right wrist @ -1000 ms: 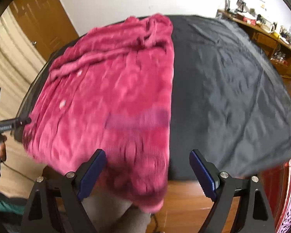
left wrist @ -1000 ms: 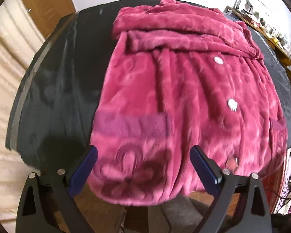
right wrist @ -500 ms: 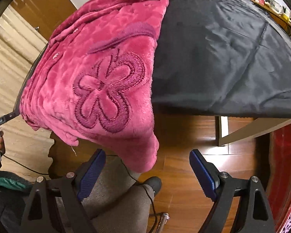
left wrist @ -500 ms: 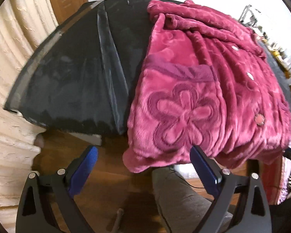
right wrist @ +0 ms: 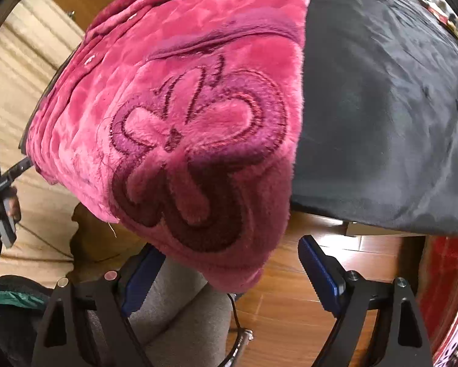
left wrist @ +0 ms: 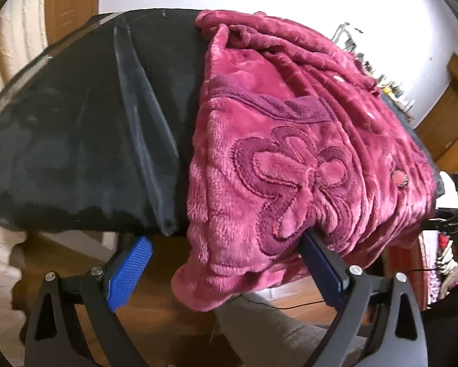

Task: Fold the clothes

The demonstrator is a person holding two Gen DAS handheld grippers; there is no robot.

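left wrist view: my left gripper [left wrist: 223, 263] is spread wide and grips nothing, the pink fleece garment [left wrist: 290, 159] hanging over the near edge of the black-covered table [left wrist: 76, 140] between the pads. right wrist view: my right gripper [right wrist: 229, 272] gapes wide too, hem corner between, probably untouched. folding hardly begun; every fold remains.

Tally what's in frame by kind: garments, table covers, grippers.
Pink fleece garment: 1
Black table cover: 1
Grippers: 2, left gripper and right gripper, both open at the garment's hanging hem
Total: 4
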